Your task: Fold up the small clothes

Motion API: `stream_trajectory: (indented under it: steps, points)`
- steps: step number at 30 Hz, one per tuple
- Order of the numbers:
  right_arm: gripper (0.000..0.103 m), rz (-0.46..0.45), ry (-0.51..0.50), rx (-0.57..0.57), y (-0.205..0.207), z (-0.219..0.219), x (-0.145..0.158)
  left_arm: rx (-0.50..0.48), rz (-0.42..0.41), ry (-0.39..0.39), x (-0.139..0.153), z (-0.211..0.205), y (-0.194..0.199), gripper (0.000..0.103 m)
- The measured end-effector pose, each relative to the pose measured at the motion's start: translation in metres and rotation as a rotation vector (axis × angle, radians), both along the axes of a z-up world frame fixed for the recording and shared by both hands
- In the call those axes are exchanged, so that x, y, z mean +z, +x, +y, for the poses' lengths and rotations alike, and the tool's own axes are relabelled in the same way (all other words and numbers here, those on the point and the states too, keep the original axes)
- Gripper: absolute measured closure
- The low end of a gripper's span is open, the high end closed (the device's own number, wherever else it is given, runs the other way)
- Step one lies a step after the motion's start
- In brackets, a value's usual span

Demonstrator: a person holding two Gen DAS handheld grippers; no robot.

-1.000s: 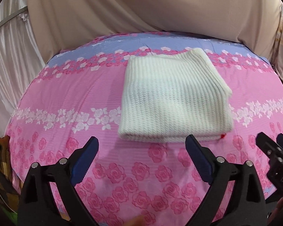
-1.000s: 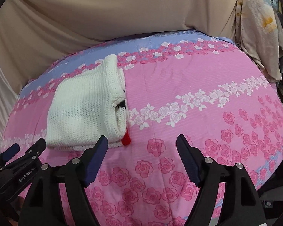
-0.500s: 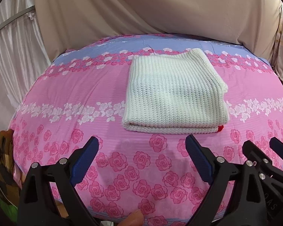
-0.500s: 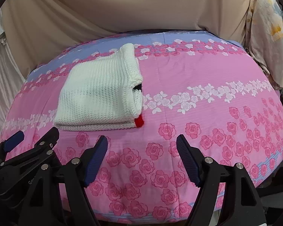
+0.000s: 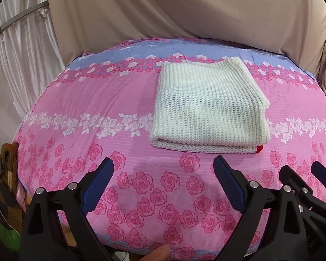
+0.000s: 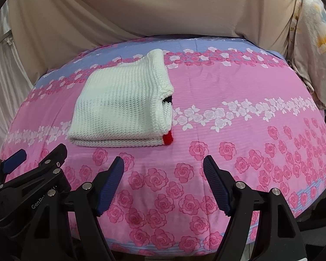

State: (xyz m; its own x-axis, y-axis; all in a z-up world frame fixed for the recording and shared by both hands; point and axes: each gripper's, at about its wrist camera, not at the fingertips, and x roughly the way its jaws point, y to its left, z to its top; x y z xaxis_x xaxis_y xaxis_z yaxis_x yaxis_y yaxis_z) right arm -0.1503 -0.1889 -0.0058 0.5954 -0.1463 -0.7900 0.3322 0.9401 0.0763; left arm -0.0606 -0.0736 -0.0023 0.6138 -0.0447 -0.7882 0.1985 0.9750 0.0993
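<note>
White knitted sweater [image 5: 208, 111], folded, lies crosswise on the rose-print sheet [image 5: 87, 100] beyond both empty, spread-jawed grippers, nearer the left gripper [image 5: 163, 171] than the right gripper [image 6: 163, 169].

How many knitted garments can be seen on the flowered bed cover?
1. The folded white knit garment lies on the pink rose-print cover, toward its far side, beyond both open grippers. Red and black parts at its right edge seem to belong to it; nothing else shows.
</note>
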Motion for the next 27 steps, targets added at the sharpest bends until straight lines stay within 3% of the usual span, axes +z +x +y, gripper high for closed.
stream_trajectory:
  steps: [21,27]
  points:
    - [0.03,0.03,0.0,-0.006,0.006,-0.001,-0.009,0.015,0.046,0.007,-0.012,-0.004,0.011,0.013]
    - [0.03,0.038,-0.016,0.003,0.007,0.002,-0.01,0.015,0.054,0.014,-0.015,-0.006,0.012,0.019]
